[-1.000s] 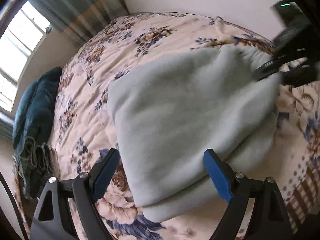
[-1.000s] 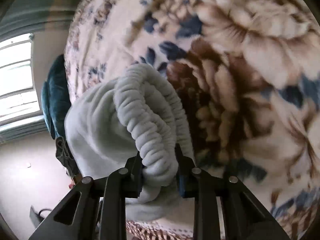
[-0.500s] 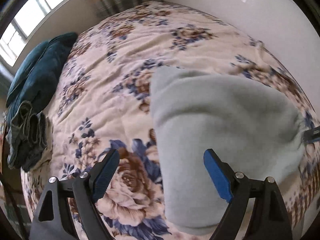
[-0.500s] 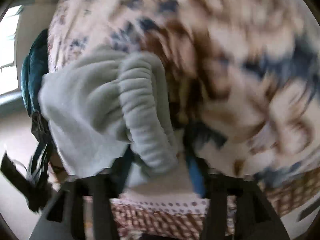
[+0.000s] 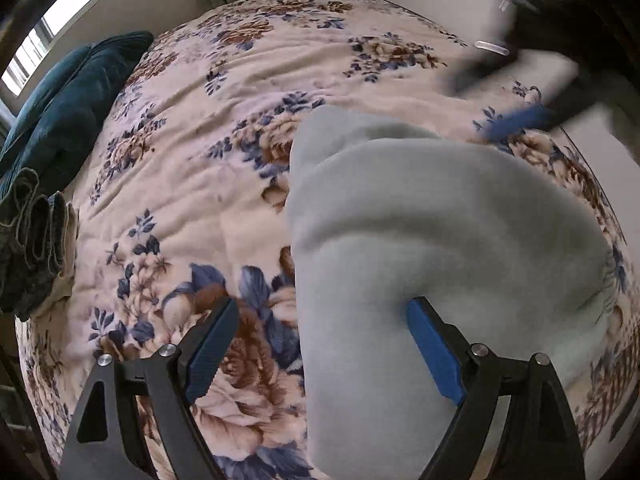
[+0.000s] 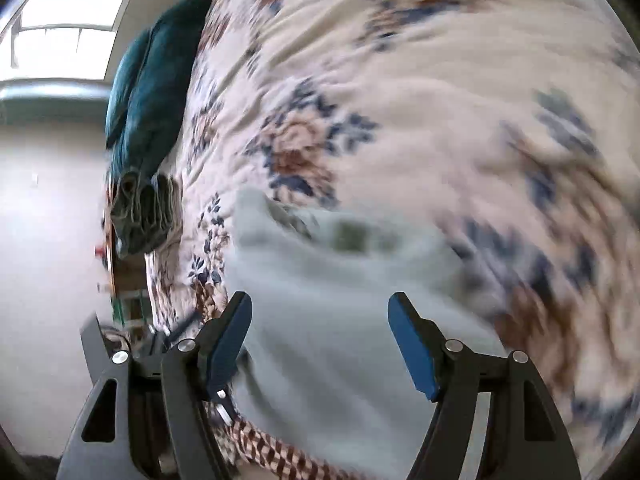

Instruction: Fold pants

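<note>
The light grey fleece pants lie folded in a thick bundle on the floral bedspread, with the gathered waistband at the right. My left gripper is open and empty just above the bundle's near left edge. My right gripper is open and empty over the pants; it also shows blurred at the top right of the left wrist view, above the bed beyond the pants.
A dark teal pillow lies at the bed's far left, with a stack of folded dark garments beside it. A window and curtains stand behind the bed. The bed edge with checked trim is near me.
My right gripper has opened and let go of the waistband, then lifted away. The pants have dropped flat onto the bed. My left gripper has stayed open.
</note>
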Demonstrator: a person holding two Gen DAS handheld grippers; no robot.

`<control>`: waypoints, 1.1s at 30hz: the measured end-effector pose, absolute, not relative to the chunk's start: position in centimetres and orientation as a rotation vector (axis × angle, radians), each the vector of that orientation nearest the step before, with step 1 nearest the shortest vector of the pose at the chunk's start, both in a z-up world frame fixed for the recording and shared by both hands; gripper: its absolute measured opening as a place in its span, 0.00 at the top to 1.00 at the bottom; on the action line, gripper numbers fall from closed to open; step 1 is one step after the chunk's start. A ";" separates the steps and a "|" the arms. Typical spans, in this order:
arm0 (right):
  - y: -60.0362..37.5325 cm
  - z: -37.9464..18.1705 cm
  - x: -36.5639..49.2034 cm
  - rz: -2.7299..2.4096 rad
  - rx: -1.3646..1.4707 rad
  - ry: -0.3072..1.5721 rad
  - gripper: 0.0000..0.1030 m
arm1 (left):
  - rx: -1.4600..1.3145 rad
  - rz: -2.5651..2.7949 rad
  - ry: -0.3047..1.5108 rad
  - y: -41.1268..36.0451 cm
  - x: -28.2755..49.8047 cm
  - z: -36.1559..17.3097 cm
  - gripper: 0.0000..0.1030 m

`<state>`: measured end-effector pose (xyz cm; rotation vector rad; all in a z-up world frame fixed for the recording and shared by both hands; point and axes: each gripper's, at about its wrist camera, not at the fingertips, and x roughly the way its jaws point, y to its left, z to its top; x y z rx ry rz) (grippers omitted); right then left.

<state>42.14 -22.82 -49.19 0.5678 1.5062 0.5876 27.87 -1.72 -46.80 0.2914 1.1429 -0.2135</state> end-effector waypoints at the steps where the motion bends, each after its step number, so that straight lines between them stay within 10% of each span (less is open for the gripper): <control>1: -21.4 -50.0 43.5 0.631 0.564 1.534 0.28 | 0.274 -0.214 1.140 -1.5 27.8 -46.9 0.16; 2: -19.5 -51.0 44.9 0.691 0.548 1.566 0.30 | 0.258 -0.214 1.140 -1.4 27.8 -47.1 0.16; 5: -15.3 -51.5 45.5 0.734 0.344 1.612 0.83 | 0.245 -0.203 1.147 -1.1 27.6 -47.7 0.16; 10: -18.4 -53.3 47.7 0.481 0.460 1.597 0.92 | 0.176 -0.234 1.160 -1.0 27.2 -48.4 0.16; 15: -17.2 -53.4 48.9 0.619 0.470 1.684 0.84 | 0.165 -0.238 1.176 -1.6 27.0 -48.7 0.16; 16: -17.0 -52.8 49.6 0.632 0.452 1.684 0.76 | 0.158 -0.242 1.179 -1.6 26.9 -48.8 0.16; 18: -15.5 -52.2 51.1 0.664 0.391 1.688 0.30 | 0.156 -0.252 1.182 -1.7 26.6 -48.9 0.16; 19: -14.2 -52.6 51.5 0.693 0.334 1.714 0.28 | 0.164 -0.254 1.180 -1.8 26.6 -48.9 0.16; 20: -13.1 -53.0 51.6 0.721 0.282 1.748 0.29 | 0.174 -0.256 1.177 -1.8 26.5 -48.9 0.16; 22: -9.4 -55.1 50.9 0.798 0.121 1.855 0.68 | 0.182 -0.259 1.181 -1.9 26.6 -49.1 0.16; 24: -8.6 -55.7 50.9 0.749 0.063 1.863 0.78 | 0.188 -0.260 1.189 -1.9 26.7 -49.5 0.16; 29: -11.9 -58.4 52.5 0.595 0.302 1.893 0.74 | 0.127 -0.269 1.225 -1.2 27.5 -50.0 0.14; 33: -16.2 -50.7 50.9 0.643 0.352 1.659 0.40 | 0.045 -0.256 1.199 0.6 26.5 -47.2 0.14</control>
